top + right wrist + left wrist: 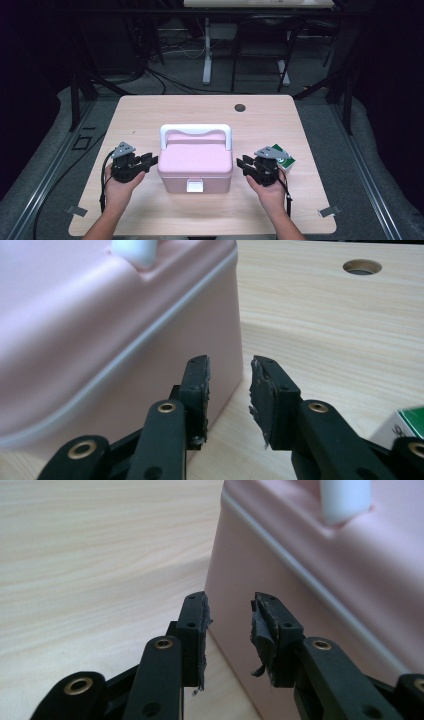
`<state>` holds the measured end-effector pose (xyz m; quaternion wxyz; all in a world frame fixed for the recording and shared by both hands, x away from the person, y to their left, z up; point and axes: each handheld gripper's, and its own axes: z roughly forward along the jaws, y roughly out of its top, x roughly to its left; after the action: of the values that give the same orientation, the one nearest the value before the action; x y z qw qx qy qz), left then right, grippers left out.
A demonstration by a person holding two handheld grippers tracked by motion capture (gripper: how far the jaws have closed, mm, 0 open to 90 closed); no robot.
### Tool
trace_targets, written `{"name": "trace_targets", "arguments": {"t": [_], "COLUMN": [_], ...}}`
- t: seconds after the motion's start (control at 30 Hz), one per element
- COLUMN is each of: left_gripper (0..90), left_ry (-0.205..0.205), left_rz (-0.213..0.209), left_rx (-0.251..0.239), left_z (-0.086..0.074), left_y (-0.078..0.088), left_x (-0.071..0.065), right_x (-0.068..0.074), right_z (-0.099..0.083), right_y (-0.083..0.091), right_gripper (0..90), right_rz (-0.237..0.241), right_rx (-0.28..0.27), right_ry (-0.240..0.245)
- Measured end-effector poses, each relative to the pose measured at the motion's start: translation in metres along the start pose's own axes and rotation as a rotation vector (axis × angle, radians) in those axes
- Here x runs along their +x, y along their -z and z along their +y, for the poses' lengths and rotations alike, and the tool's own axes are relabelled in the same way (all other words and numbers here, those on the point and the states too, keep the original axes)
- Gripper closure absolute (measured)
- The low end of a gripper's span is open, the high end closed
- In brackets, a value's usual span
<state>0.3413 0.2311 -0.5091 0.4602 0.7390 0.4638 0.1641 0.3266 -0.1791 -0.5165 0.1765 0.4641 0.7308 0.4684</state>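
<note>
A pink lidded box with a white handle and a white front latch stands in the middle of the table. My left gripper is close to the box's left side, open, with nothing between its jaws. In the left gripper view the gripper points at the near corner of the box. My right gripper is close to the box's right side, also open and empty. In the right gripper view the gripper aims past the corner of the box.
A small green and white carton lies just right of the right hand, and its corner shows in the right gripper view. A round cable hole sits near the far edge of the light wooden table. Beyond are table legs and cables.
</note>
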Motion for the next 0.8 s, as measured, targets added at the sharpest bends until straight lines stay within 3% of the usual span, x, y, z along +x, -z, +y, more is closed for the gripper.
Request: {"name": "trace_targets", "arguments": {"t": [0.07, 0.33, 0.4, 0.53, 0.57, 0.8], "left_gripper": [66.5, 66.0, 65.9, 64.9, 65.0, 73.9], "left_ry": [0.012, 0.026, 0.026, 0.021, 0.03, 0.051], "left_rz": [-0.014, -0.02, -0.017, -0.011, -0.012, -0.046], "left_rx": [-0.013, -0.01, -0.007, -0.001, 0.002, -0.004], "left_z": [0.002, 0.002, 0.002, 0.0, -0.001, -0.005], "left_y": [-0.003, -0.007, -0.007, -0.008, -0.009, -0.009], "left_x": [-0.001, -0.002, -0.002, -0.004, -0.003, -0.005], "right_x": [0.002, 0.004, 0.006, 0.006, 0.004, 0.005], "right_z": [0.004, 0.009, 0.007, 0.006, 0.005, 0.002], "right_y": [-0.003, -0.012, -0.014, -0.014, -0.014, -0.014], "right_gripper": [67.9, 63.3, 68.7, 68.4, 69.2, 76.0], "right_rz": [-0.021, -0.013, 0.0, -0.008, 0.012, 0.038], "right_rx": [0.005, 0.008, 0.006, -0.011, -0.022, -0.028], "right_ry": [-0.005, -0.019, -0.026, -0.024, -0.03, -0.035]}}
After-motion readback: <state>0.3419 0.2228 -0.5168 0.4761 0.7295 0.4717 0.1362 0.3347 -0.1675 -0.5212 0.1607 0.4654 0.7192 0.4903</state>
